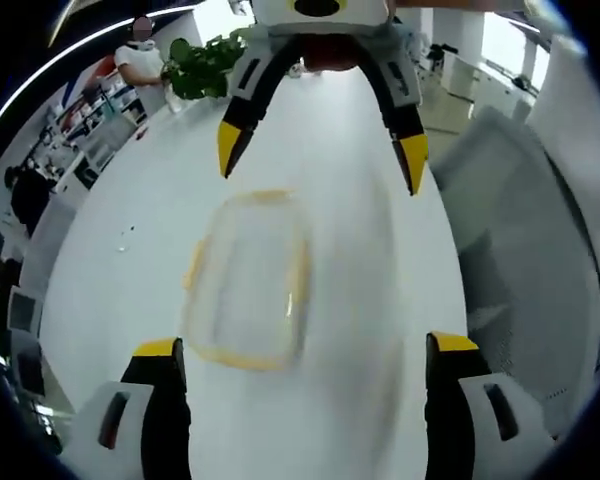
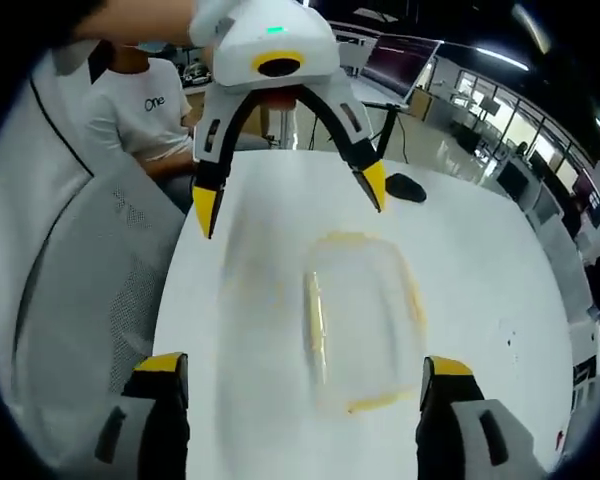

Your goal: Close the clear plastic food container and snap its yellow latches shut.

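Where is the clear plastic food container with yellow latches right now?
The clear plastic food container with yellow latches lies on the white table, between the two open tools facing each other. In the right gripper view it sits centre-right, near the small black object.

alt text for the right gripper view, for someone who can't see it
A clear plastic food container with yellow latches lies blurred on a white table, between the right gripper's open yellow-tipped jaws at the bottom of the view. The left gripper hangs open over the far side. A person in a white shirt sits behind, and a mesh chair stands alongside.
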Demonstrator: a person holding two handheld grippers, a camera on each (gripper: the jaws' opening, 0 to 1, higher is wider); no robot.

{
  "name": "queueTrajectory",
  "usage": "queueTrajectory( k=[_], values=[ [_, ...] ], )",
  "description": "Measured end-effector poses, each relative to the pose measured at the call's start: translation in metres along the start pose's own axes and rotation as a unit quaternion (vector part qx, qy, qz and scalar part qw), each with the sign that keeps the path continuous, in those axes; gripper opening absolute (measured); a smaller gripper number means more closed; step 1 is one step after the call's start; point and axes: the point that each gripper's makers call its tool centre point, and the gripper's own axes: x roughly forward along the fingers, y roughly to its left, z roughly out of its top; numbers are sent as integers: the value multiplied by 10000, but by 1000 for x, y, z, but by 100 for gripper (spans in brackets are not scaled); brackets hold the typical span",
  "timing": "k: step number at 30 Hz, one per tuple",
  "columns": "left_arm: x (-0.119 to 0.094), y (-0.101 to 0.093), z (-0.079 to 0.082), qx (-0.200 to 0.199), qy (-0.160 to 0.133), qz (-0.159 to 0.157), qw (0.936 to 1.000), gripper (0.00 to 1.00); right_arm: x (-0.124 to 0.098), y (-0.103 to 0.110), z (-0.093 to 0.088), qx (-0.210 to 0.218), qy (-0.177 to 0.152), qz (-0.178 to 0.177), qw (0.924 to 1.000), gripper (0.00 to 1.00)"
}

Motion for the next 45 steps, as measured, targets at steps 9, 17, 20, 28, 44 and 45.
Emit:
queueTrajectory(
  k=[9, 17, 20, 28, 44, 45],
  values=[
    [-11, -18, 13, -390, -518, 91, 9979, 97, -12, 17, 9, 262, -503, -157, 9983, 97],
    [-20, -34, 17, -585, -913, 188, 9939, 96, -22, 31, 17, 499, -890, -291, 9944, 97],
    [-25, -38, 20, -767, -1148, 298, 9900, 96, -22, 42, 16, 498, -918, -286, 9941, 98],
    [-34, -58, 21, -1119, -1605, 455, 9796, 96, -25, 55, 17, 892, -1259, -446, 9870, 99],
    [-47, -88, 24, -1719, -2193, 634, 9583, 99, -44, 83, 21, 1602, -1973, -726, 9644, 99],
    [-48, -90, 25, -1740, -2240, 623, 9569, 99, -47, 85, 21, 1705, -2062, -731, 9608, 99]
  ],
)
